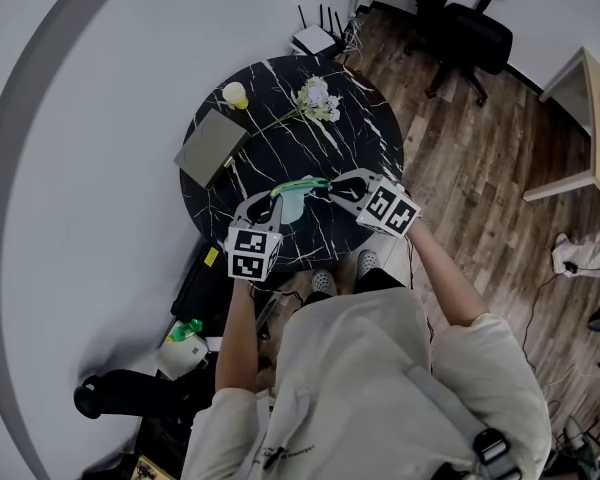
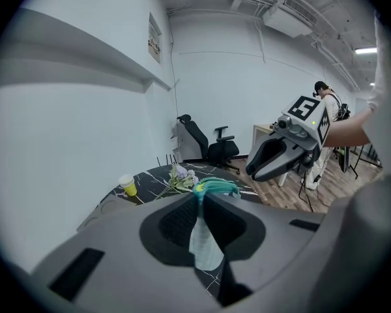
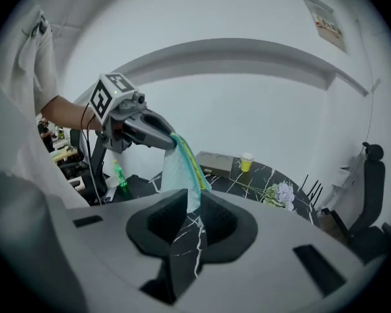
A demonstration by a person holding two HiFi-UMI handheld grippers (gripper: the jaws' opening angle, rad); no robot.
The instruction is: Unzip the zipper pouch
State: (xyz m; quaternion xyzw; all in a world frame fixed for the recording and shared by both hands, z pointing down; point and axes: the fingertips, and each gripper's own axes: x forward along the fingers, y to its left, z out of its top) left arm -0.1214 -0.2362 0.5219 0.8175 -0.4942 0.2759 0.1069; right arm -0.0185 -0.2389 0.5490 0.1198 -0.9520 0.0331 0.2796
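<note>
A light teal zipper pouch [image 1: 295, 199] with a green-and-yellow zip edge hangs above the near part of the round black marble table [image 1: 365, 133]. My left gripper [image 1: 273, 200] is shut on one end of it; in the left gripper view the fabric [image 2: 205, 243] is pinched between the pads. In the right gripper view the pouch [image 3: 182, 171] dangles from the left gripper [image 3: 150, 130], its lower corner reaching down between my right gripper's [image 3: 192, 204] pads, which stand apart, open. From the left gripper view the right gripper [image 2: 274, 158] hovers just right of the pouch's zip end.
On the table's far side sit a yellow cup [image 1: 235, 94], a sprig of pale flowers [image 1: 317, 98] and a grey flat box [image 1: 211, 146]. A black office chair [image 1: 465, 33] and a wooden desk [image 1: 590, 118] stand on the wood floor. A green bottle [image 1: 185, 333] lies below.
</note>
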